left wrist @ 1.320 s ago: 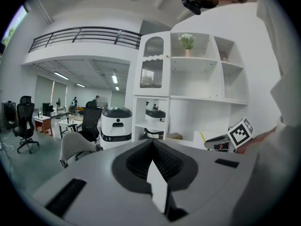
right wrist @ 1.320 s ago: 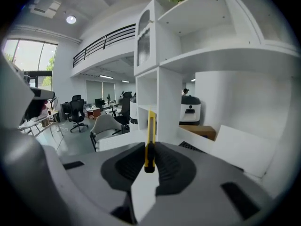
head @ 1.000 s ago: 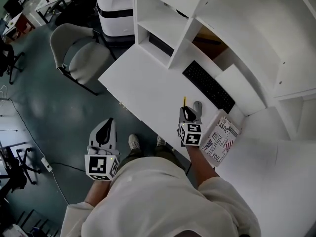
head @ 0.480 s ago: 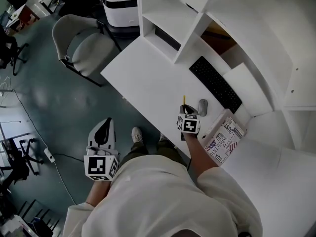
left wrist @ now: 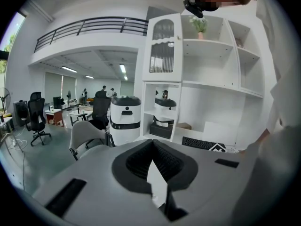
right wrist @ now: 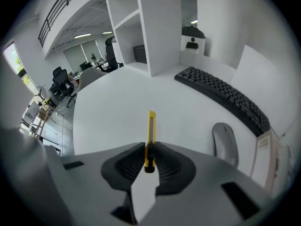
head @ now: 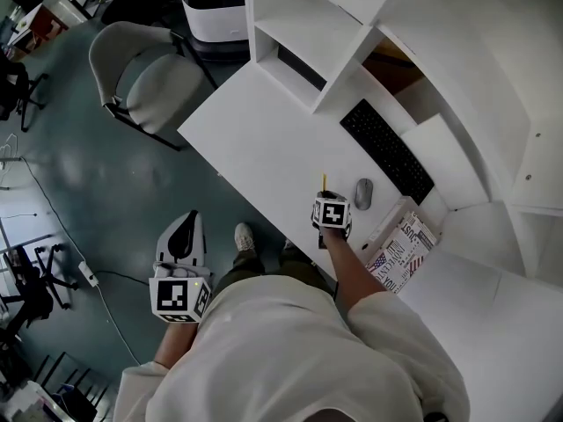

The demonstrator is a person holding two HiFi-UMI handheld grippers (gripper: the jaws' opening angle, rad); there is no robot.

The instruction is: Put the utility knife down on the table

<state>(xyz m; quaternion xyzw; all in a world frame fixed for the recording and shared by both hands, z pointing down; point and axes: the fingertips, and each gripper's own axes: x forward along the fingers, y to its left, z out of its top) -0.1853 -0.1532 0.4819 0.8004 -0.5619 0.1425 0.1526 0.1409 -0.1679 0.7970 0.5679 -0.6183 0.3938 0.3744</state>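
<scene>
A yellow utility knife (right wrist: 150, 133) is clamped by its rear end in my right gripper (right wrist: 149, 150), its body sticking out ahead over the white desk (right wrist: 113, 107). In the head view the right gripper (head: 325, 200) points steeply down at the desk's near edge, with the knife (head: 324, 182) just left of the mouse (head: 362, 193). Whether the knife touches the desk I cannot tell. My left gripper (head: 186, 225) hangs over the floor, off the desk to the left. Its pads meet with nothing between them in the left gripper view (left wrist: 152, 147).
A black keyboard (head: 387, 152) lies behind the grey mouse (right wrist: 225, 142). A printed box (head: 400, 249) sits to the right of my right hand. White shelving (head: 299, 33) stands at the desk's back. A grey chair (head: 145, 82) is at the desk's left end.
My right gripper has sunk toward the desk with the knife and tipped more steeply down, now left of the mouse. The left gripper has barely moved.
</scene>
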